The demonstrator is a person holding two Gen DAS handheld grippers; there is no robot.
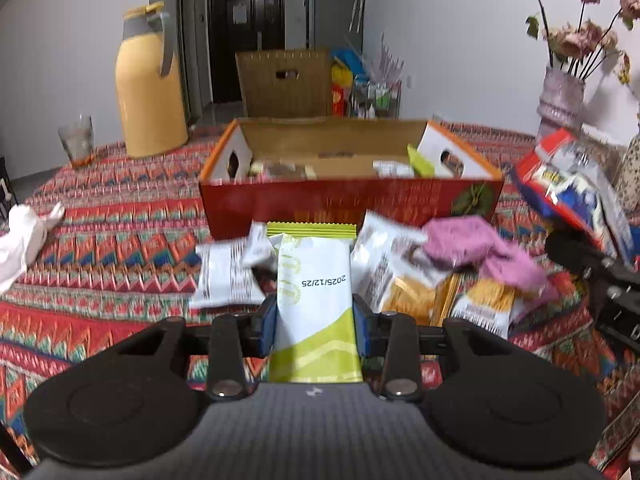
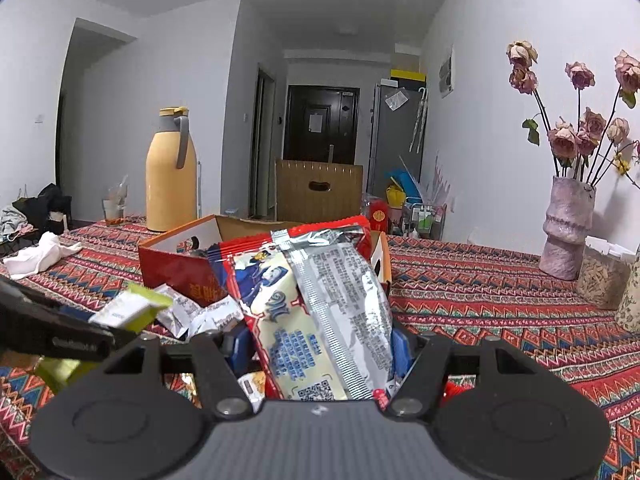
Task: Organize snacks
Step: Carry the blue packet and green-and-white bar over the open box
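My left gripper (image 1: 315, 322) is shut on a white-and-green snack bar packet (image 1: 314, 280), held just above the table in front of the open red cardboard box (image 1: 352, 200). The box holds several snack packets. A pile of loose packets (image 1: 404, 276), white, orange and pink, lies before the box. My right gripper (image 2: 322, 344) is shut on a large red, blue and silver snack bag (image 2: 316, 300), held up to the right of the box (image 2: 172, 268). The bag also shows at the right of the left wrist view (image 1: 572, 188). The left gripper with its packet shows at the left of the right wrist view (image 2: 132, 308).
A yellow thermos jug (image 1: 148, 84) and a glass (image 1: 78, 140) stand at the back left of the patterned tablecloth (image 1: 120, 240). A white cloth (image 1: 24, 236) lies at the left. A pink vase of dried roses (image 2: 568, 224) and a jar (image 2: 604, 276) stand at the right.
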